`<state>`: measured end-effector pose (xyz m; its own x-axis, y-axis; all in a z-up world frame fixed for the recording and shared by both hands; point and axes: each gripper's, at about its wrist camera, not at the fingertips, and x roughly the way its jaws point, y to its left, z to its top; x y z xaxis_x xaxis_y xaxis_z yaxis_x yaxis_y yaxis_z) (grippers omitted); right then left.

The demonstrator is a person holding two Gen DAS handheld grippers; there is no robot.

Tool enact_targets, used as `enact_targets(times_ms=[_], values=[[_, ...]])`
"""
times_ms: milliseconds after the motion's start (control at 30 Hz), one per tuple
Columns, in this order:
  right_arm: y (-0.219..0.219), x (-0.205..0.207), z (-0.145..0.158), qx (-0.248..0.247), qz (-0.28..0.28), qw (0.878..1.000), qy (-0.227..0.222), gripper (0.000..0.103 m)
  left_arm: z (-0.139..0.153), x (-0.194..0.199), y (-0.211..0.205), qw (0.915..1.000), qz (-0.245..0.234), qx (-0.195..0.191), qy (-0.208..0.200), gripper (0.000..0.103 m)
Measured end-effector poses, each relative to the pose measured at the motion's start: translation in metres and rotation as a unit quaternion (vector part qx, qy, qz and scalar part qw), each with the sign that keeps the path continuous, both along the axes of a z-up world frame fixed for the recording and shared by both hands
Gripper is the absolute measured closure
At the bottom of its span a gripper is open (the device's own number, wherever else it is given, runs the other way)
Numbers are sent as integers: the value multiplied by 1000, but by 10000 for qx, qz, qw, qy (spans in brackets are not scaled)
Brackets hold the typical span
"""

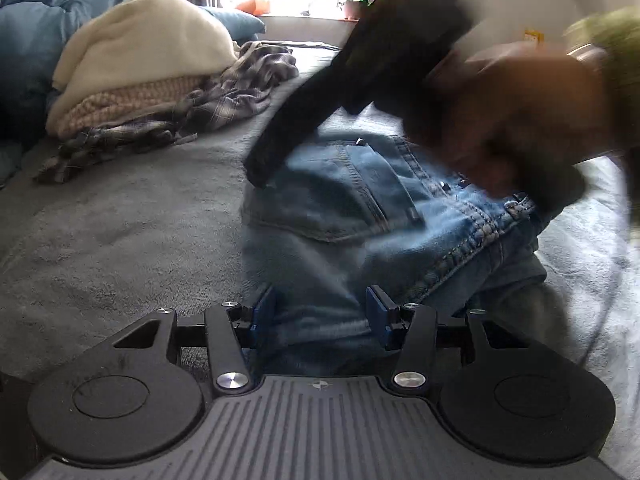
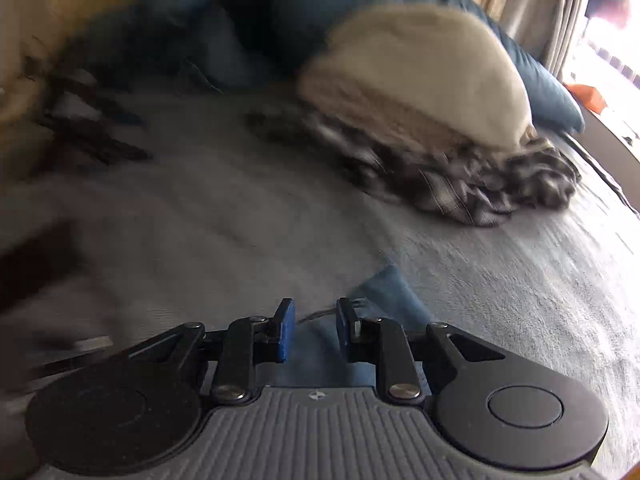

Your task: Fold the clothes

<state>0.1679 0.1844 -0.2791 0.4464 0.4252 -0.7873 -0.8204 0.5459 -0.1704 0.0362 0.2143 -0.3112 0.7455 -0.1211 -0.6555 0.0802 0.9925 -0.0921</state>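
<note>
Jeans (image 1: 360,216) lie on the grey blanket (image 1: 120,220) that covers the bed, a single faded blue pair with a back pocket and thick stitched seams facing up. Our left gripper (image 1: 320,312) sits right over the near part of the denim, its two blue pads spread wide with the cloth between them but not pinched. Our right gripper (image 2: 316,330) holds its two pads a little apart over a corner of the same blue cloth (image 2: 384,292); in the left view we see it blurred above the jeans, gripped by one hand (image 1: 516,120). Farther off we count one rumpled plaid shirt (image 2: 480,184), one cream blanket (image 2: 420,76) bundled on top of it, and behind those a blue duvet (image 1: 36,40) and one blue pillow (image 2: 548,92).
</note>
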Motion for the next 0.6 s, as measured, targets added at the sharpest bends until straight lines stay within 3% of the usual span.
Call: enact_targets(times_ms=[67,167,300,400,500,600], values=[[2,30,-22,17,-369,9987,343,77,-1,3,5,9999,19,-120,34,54],[3,38,-13,147,-599,9961,624,76,-2,4,8,9997,-20,-222,54,53],[-1,34,3,337,-638,9953,644,77,-3,2,9,9997,-51,-218,-16,53],[5,46,-28,-10,-807,9949,600,72,-5,3,9,9998,5,-195,-38,53],[-3,59,-34,292,-1172,9884,921,64,-1,4,13,9996,41,-296,0,51],[-20,52,-9,570,-1360,9847,928,64,9,-2,20,9983,242,-496,185,49]])
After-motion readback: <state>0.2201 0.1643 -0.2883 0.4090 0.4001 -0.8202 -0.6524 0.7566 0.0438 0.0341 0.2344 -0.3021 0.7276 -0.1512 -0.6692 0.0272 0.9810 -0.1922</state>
